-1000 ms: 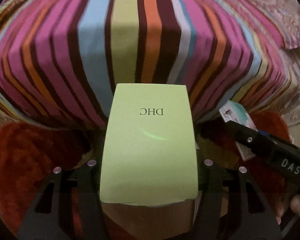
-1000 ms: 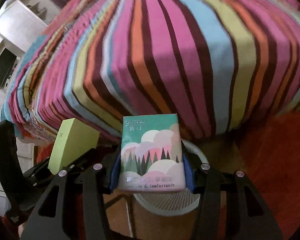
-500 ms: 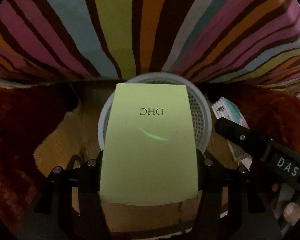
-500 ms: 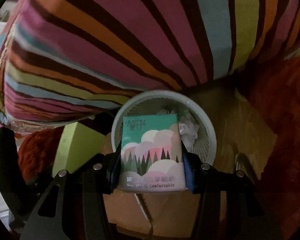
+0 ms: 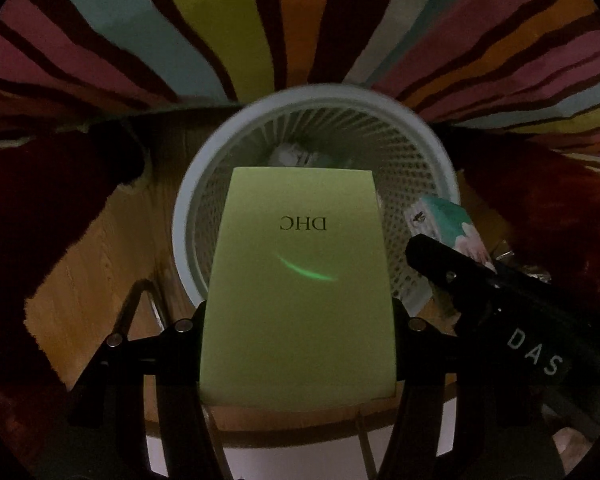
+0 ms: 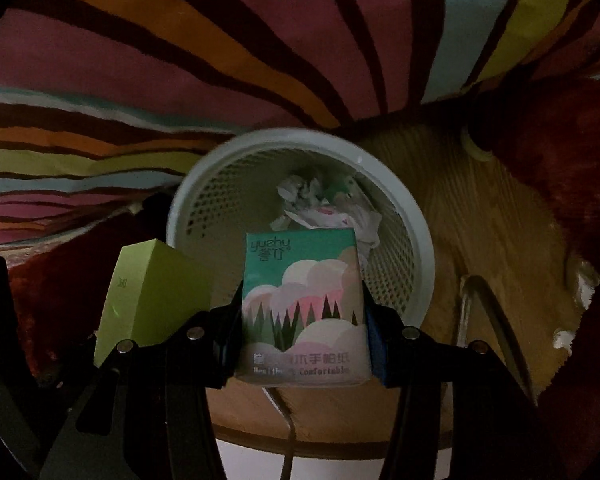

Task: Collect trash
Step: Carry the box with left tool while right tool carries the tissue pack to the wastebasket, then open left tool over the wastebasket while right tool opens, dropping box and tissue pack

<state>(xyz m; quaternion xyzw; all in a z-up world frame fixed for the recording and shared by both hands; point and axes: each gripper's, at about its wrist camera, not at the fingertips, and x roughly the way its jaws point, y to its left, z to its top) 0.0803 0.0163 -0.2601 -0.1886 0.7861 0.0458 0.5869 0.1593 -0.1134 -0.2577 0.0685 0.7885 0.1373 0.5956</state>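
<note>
Two grippers above one white mesh bin (image 6: 418, 240) holding crumpled papers (image 6: 324, 204), left gripper (image 5: 298, 320) clamping one green box (image 5: 298, 300), right gripper (image 6: 302, 336) clamping one tissue pack (image 6: 302, 304), striped cloth (image 6: 180, 60) behind.

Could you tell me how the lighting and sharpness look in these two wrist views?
Left wrist view: dim, fisheye-bent stripes, wastebasket rim smeared by motion, green DHC box sharp. Right wrist view: equally dark, basket rim soft, tissue pack crisp, its lower lettering partly washed out.
</note>
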